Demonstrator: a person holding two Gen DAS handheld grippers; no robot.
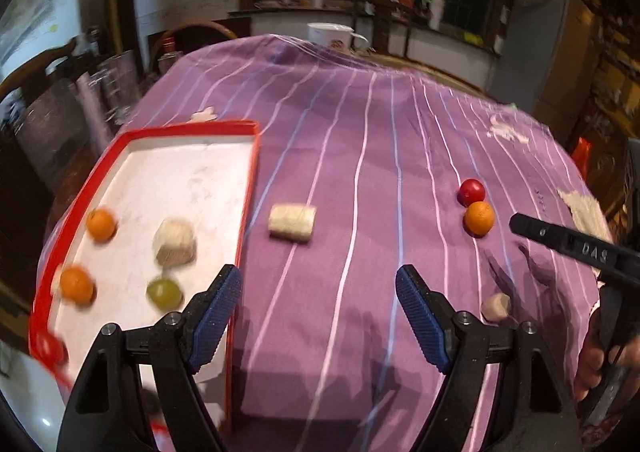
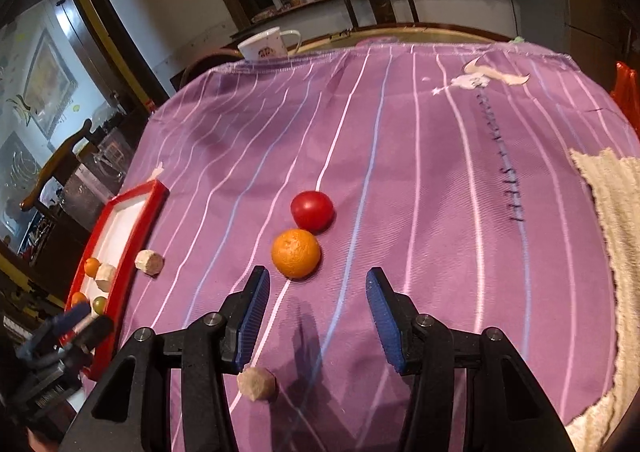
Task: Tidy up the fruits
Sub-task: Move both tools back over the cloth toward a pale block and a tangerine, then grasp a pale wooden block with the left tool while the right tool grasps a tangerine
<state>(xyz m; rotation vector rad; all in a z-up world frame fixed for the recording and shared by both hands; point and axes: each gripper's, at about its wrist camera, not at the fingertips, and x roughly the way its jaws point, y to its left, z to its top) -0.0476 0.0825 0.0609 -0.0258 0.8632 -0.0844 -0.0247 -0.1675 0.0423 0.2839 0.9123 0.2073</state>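
Round dimpled orange fruit (image 2: 296,253) at 12 o'clock, near right gripper (image 2: 318,292), jaws apart, empty; left gripper (image 1: 318,294) likewise agape, apparently farther off.

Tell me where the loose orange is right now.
In the right wrist view the orange lies on the purple cloth, touching the red fruit behind it, just ahead of the open right hand-held gripper.

Orange (image 2: 296,253) touching red fruit (image 2: 312,210) on cloth; others in tray (image 1: 248,188).

left gripper (image 1: 318,286) jaws apart, empty | right gripper (image 2: 318,290) jaws apart, empty
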